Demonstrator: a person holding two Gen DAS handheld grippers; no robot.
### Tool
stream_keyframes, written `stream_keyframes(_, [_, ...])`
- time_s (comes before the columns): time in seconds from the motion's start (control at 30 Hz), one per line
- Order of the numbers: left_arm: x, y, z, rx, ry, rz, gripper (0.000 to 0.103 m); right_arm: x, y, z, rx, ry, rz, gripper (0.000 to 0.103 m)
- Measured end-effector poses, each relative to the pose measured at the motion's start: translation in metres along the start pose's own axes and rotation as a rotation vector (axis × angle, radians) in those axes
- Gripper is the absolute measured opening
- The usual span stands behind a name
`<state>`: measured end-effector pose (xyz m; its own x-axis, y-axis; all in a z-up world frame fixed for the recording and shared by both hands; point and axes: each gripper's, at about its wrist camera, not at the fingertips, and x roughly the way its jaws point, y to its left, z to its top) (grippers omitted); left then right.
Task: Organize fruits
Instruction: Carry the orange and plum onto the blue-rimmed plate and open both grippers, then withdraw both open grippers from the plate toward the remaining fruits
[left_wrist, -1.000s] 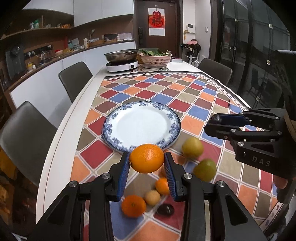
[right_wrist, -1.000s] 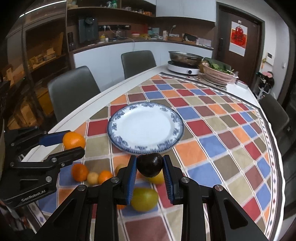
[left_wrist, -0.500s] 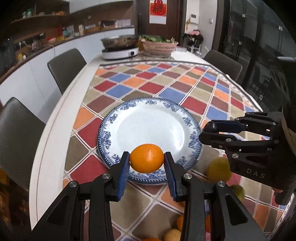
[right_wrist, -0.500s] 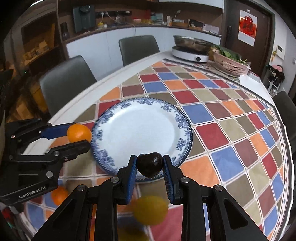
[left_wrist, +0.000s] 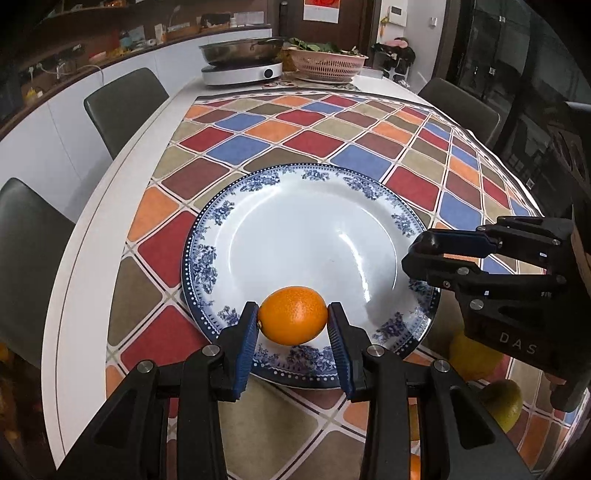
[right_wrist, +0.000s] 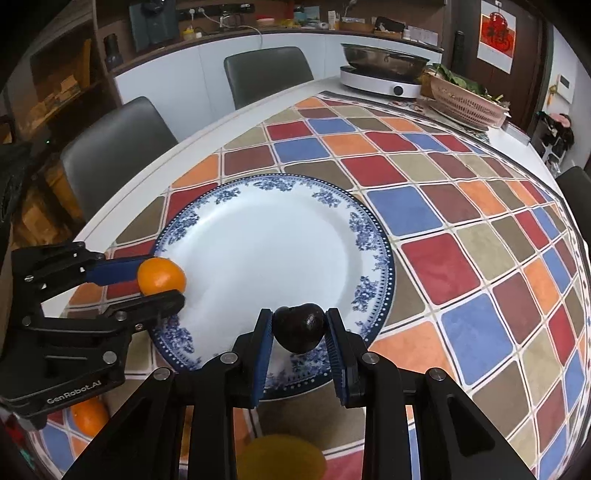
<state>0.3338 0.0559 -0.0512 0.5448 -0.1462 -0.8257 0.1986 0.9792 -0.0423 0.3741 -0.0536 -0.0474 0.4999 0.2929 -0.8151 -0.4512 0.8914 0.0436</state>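
Both hand-held grippers tilt steeply downward over the near rim of a round white plate with a blue floral border (left_wrist: 402, 221), side by side. Left gripper (left_wrist: 292, 320): its blue-padded jaws have just been easing apart, yet the round orange fruit (left_wrist: 292, 319) sits between them with both pads against its sides, low over the plate's near edge. Right gripper (right_wrist: 299, 328): its jaws pinch a dark, almost black, rounded fruit (right_wrist: 299, 326), also above the plate's near rim. Beneath lies a tablecloth of coloured diamond squares (right_wrist: 461, 266). Yellow-green fruits (left_wrist: 476, 356) lie on the cloth behind the right gripper's body.
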Motion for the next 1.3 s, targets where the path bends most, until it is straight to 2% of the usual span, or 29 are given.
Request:
stream_keyframes(0.07, [-0.004, 0.0, 0.0, -0.005, -0.011, -0.009, 0.051, -0.002, -0.001, -0.001, 0.009, 0.0, -0.006, 0.033])
stream_keyframes(0.1, [-0.008, -0.001, -0.001, -0.007, -0.022, -0.006, 0.053, -0.003, -0.002, -0.001, 0.018, -0.004, -0.009, 0.042])
stream_keyframes(0.17, [-0.015, -0.002, -0.001, -0.011, -0.034, 0.02, 0.053, -0.01, -0.002, -0.003, 0.027, -0.022, -0.017, 0.048])
stream_keyframes(0.33, [-0.045, -0.003, -0.01, -0.067, -0.071, 0.066, 0.053, -0.036, -0.003, -0.011, 0.041, -0.068, -0.062, 0.049])
stream_keyframes(0.4, [-0.061, -0.008, -0.016, -0.073, -0.098, 0.087, 0.059, -0.049, -0.001, -0.015, 0.047, -0.09, -0.08, 0.062])
stream_keyframes(0.43, [-0.068, -0.011, -0.02, -0.069, -0.113, 0.094, 0.061, -0.055, 0.0, -0.018, 0.05, -0.105, -0.086, 0.064])
stream_keyframes(0.67, [-0.118, -0.03, -0.047, -0.043, -0.2, 0.149, 0.075, -0.099, 0.009, -0.04, 0.077, -0.179, -0.08, 0.064])
stream_keyframes(0.77, [-0.136, -0.038, -0.057, -0.032, -0.237, 0.18, 0.077, -0.117, 0.015, -0.052, 0.081, -0.205, -0.092, 0.069])
stream_keyframes(0.87, [-0.152, -0.042, -0.067, -0.039, -0.273, 0.201, 0.087, -0.132, 0.021, -0.062, 0.072, -0.231, -0.1, 0.07])
stream_keyframes(1.07, [-0.169, -0.042, -0.086, -0.074, -0.276, 0.23, 0.088, -0.155, 0.028, -0.075, 0.126, -0.247, -0.128, 0.07])
stream_keyframes(1.3, [-0.179, -0.043, -0.11, -0.057, -0.275, 0.258, 0.088, -0.164, 0.039, -0.095, 0.122, -0.229, -0.164, 0.07])
